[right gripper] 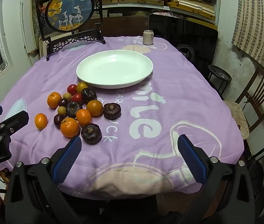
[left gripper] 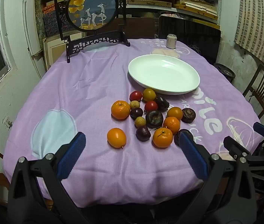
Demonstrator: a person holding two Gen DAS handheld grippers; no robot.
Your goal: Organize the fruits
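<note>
A pile of fruit (left gripper: 150,115) lies on the purple tablecloth: several oranges, dark purple fruits, two red ones and small yellow ones. It also shows in the right wrist view (right gripper: 75,110). One orange (left gripper: 116,137) lies apart at the pile's near left. An empty white plate (left gripper: 163,74) stands just behind the pile, also seen in the right wrist view (right gripper: 114,68). My left gripper (left gripper: 132,145) is open and empty, near the table's front edge before the pile. My right gripper (right gripper: 129,147) is open and empty, to the right of the pile.
A framed round deer picture on a black stand (left gripper: 92,9) sits at the table's back left. A drink can (left gripper: 171,41) stands at the back. Wooden chairs (right gripper: 259,97) stand to the right. The table's front edge (right gripper: 132,190) is just under my grippers.
</note>
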